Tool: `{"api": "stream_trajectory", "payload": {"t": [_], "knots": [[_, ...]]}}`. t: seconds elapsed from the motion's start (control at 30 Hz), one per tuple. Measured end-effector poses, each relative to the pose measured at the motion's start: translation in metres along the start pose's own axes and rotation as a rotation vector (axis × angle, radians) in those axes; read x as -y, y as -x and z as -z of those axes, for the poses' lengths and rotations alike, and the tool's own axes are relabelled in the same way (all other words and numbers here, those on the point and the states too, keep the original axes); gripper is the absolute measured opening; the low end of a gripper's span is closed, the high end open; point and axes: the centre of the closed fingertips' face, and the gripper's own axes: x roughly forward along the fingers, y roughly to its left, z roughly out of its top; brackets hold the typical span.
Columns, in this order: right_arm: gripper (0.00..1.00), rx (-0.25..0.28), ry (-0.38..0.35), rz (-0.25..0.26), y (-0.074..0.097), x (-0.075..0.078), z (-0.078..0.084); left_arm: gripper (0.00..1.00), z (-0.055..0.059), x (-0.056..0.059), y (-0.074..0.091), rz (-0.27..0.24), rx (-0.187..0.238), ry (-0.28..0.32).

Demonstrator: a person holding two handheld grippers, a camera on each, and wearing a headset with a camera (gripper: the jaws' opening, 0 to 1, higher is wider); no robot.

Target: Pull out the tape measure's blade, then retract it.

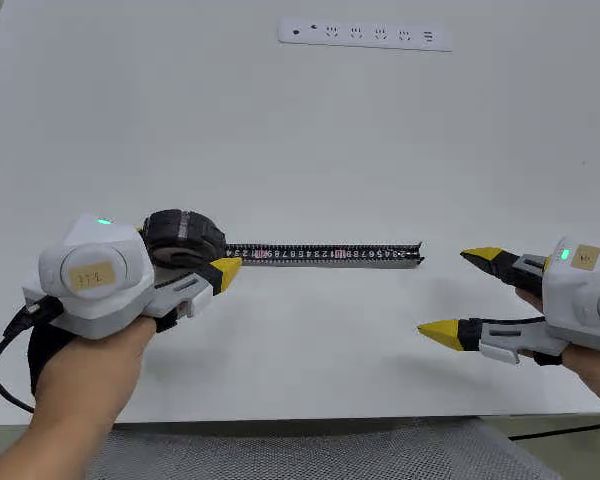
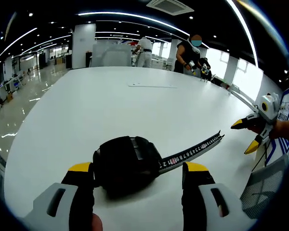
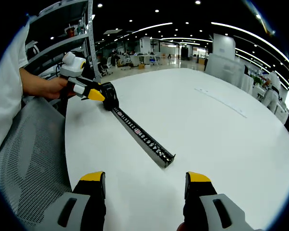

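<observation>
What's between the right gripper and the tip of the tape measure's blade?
Only bare table lies between the right gripper and the blade tip, as the head view shows.

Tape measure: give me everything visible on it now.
The tape measure has a black, ribbed, rubbery-looking case resting on the white table. Its blade, dark with pale numerals and red marks, lies pulled out flat and straight, hook end free on the table. The left gripper straddles the case, jaws wide, a gap showing on one side. The right gripper is open, clear of the hook.
</observation>
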Motion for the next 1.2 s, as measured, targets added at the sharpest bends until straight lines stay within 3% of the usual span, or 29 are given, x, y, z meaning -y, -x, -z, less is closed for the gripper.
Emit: {"api": "stream_trajectory", "payload": {"t": [0.37,0.63,0.93,1.2], "knots": [[0.53,-0.019,0.049,-0.035,-0.009,0.013,-0.004,0.65,0.001,-0.008,-0.007,-0.097,-0.015,-0.008],[0.45,-0.037,0.099,-0.061,-0.017,0.021,-0.004,0.63,0.000,-0.012,-0.009,-0.136,-0.013,0.021],[0.36,-0.055,0.132,-0.097,-0.027,0.027,-0.003,0.58,-0.001,-0.017,-0.011,-0.143,-0.008,0.066],[0.31,-0.075,0.162,-0.129,-0.036,0.033,-0.001,0.58,0.000,-0.017,-0.011,-0.144,-0.012,0.062]]}}
